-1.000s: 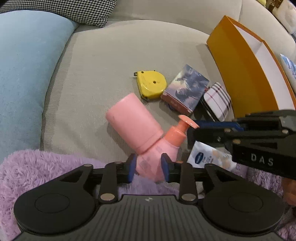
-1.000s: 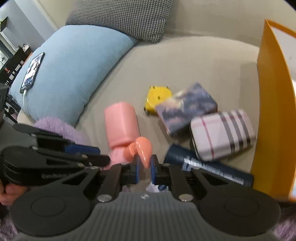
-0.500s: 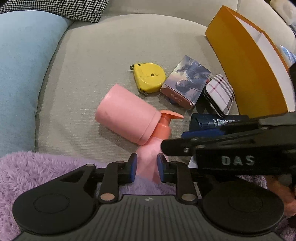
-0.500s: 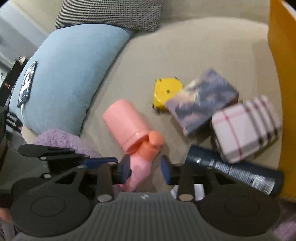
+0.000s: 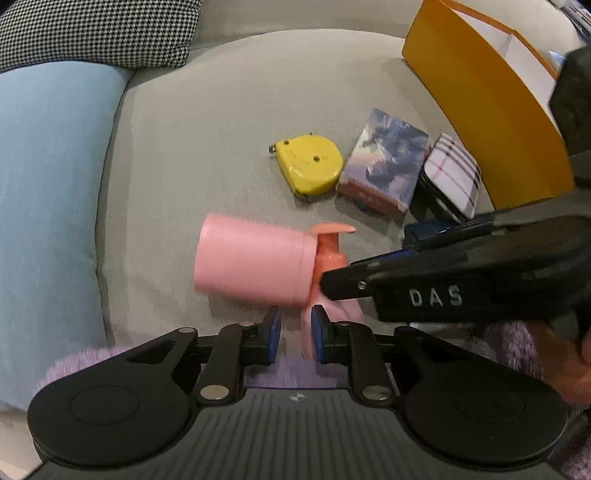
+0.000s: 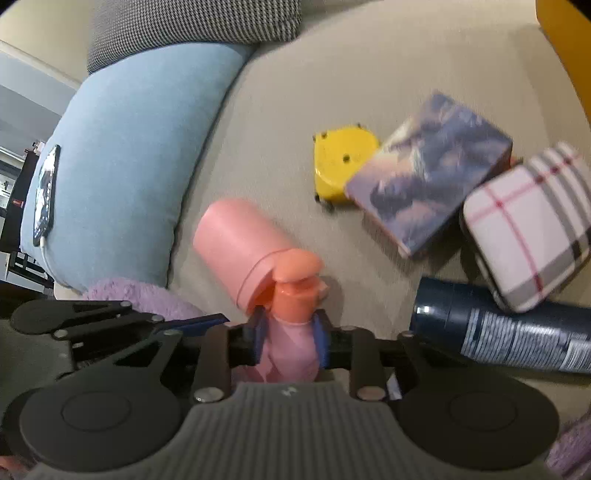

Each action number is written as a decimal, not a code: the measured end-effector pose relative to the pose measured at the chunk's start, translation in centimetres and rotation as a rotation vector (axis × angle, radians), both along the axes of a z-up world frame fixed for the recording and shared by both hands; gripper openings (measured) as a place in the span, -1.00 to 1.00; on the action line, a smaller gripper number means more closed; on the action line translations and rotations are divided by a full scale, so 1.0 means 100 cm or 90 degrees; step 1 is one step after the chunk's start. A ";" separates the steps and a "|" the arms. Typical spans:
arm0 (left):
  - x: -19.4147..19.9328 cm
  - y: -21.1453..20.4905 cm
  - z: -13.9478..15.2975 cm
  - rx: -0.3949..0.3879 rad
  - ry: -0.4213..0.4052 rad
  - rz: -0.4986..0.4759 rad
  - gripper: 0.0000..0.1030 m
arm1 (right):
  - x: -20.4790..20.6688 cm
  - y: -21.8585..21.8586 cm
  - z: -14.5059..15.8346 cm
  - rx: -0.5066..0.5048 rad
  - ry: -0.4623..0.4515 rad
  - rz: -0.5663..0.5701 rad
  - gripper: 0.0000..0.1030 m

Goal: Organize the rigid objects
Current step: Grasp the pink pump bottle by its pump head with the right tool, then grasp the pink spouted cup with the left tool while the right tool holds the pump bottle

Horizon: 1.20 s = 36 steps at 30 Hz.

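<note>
pink cup (image 5: 255, 269), yellow tape measure (image 5: 308, 162), plaid case (image 6: 528, 229), orange box (image 5: 480, 107)

the left tool (image 5: 294, 330) at the bottom middle is closing. the right tool (image 6: 289, 334), also bottom middle, is closing too.

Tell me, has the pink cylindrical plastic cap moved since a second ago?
Yes. The pink cylindrical plastic cap swung its closed end away from the yellow tape measure, now lying nearly crosswise.

A blue pillow (image 6: 125, 147) with a phone (image 6: 46, 195) lying on it sits beside a houndstooth cushion (image 5: 96, 33) on the grey sofa (image 5: 229, 110), a purple fluffy blanket (image 6: 144, 297) nearest the camera.
</note>
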State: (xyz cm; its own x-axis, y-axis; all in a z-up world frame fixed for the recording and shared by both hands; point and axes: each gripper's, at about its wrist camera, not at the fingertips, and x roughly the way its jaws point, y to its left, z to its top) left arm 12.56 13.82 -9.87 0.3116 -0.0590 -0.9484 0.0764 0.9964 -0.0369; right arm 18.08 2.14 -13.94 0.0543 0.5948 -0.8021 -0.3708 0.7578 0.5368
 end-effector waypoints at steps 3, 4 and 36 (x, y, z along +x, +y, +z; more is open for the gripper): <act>0.010 0.000 -0.001 -0.028 -0.014 0.002 -0.64 | 0.004 0.001 0.013 -0.029 -0.060 0.008 -1.00; 0.013 0.000 -0.002 -0.038 -0.019 0.002 -0.64 | 0.005 0.001 0.019 -0.029 -0.080 0.006 -1.00; 0.007 0.010 0.000 -0.002 0.003 -0.059 -0.65 | 0.010 0.024 -0.019 -0.031 0.029 -0.022 -0.36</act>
